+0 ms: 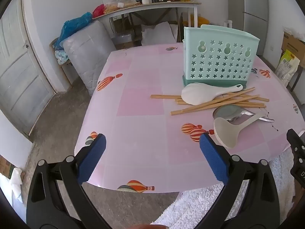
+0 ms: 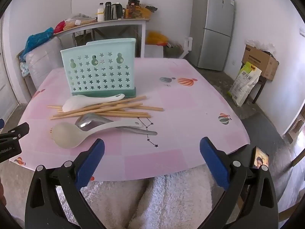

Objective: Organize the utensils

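Left wrist view shows me my left hand-held gripper [image 1: 152, 140] at the bottom of the frame, its blue pads spread as wide as they go with nothing between them, hanging over the near edge of the worktop [image 1: 137, 99], which is covered in a pink cloth printed with balloons. Right of centre stands the mint-green utensil holder [image 1: 219, 57], upright, its star-punched wall facing me. Just in front of its base lies a white rice paddle [image 1: 202, 94], resting on top of a loose scatter of wooden chopsticks [image 1: 215, 103]. Lower and further right, a metal spoon [image 1: 234, 112] lies partly under a cream ladle [image 1: 226, 133], whose bowl sits just beside my right-hand pad. Right wrist view gives me the right hand-held gripper [image 2: 152, 141], likewise fully spread and holding nothing, low in the frame above a white fluffy fabric. From here the holder [image 2: 99, 68] sits upper left of centre, the paddle [image 2: 85, 101] and chopsticks [image 2: 114, 108] in front of it, then the spoon [image 2: 95, 122] and the ladle [image 2: 66, 135] nearest me, to the left of my pads. A grey fridge [image 2: 213, 26] stands at the upper right, and a phone [image 2: 260, 158] is propped at the lower right.
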Available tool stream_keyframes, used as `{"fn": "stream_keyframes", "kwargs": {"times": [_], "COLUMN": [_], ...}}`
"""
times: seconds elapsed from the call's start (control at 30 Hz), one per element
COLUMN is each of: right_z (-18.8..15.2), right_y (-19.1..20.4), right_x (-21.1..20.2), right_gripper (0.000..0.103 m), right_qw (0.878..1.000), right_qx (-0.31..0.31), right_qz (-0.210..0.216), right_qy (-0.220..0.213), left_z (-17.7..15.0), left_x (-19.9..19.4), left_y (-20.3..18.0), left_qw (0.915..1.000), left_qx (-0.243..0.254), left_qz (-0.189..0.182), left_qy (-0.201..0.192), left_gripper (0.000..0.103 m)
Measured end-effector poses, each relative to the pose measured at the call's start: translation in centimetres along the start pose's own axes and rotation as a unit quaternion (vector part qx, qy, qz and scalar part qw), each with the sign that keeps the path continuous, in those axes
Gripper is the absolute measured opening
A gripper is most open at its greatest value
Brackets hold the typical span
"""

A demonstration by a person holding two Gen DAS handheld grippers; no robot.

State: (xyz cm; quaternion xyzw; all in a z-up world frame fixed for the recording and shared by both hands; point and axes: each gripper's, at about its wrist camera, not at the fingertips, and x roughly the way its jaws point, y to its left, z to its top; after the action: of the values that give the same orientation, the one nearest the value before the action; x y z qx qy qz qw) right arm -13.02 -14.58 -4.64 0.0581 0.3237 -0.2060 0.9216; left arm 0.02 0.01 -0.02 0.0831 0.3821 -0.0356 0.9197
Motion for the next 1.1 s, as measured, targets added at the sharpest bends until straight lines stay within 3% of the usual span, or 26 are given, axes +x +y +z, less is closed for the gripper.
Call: {"fn": "stream_keyframes", "kwargs": {"times": [1.1], "right_z": [0.8], "right_y": [0.1], "right_x": [0.2], "right_gripper": [0.097], "right_qw": [1.0], "right_qx": [0.003], "right_qz": [0.011], "right_qy": [0.005], "left_z": [-0.2], "left_x": [1.1], "left_y": [0.7], "left_qw": [0.9999], "left_qx": [-0.006], "left_qz": [0.001], "left_qy": [0.012], "left_gripper": [0.094]}}
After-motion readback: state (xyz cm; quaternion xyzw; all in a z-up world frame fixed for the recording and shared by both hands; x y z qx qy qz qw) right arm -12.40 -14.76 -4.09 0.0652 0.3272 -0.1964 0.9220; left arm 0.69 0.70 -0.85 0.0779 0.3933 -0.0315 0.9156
